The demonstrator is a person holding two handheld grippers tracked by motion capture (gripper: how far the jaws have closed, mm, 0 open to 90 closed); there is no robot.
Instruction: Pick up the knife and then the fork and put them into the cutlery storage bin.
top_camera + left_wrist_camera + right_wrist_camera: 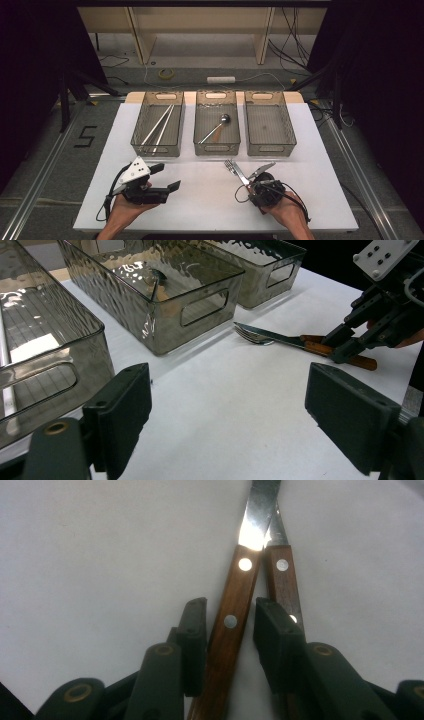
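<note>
Right gripper (252, 176) sits lower right of the high view, hand low on the table (200, 200), jaws pointing up-frame. They straddle one wooden handle (230, 625), narrowly open; can't tell if pads press. Fork (234, 170) and knife (261, 170) lie crossed just beyond. Left gripper (165, 177) lower left, wide open, holding nothing.

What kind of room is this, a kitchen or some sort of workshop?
Probably a lab or test rig, not a kitchen: a white table holds three clear bins for cutlery, black curtains flank it, and cables trail across the floor.
</note>
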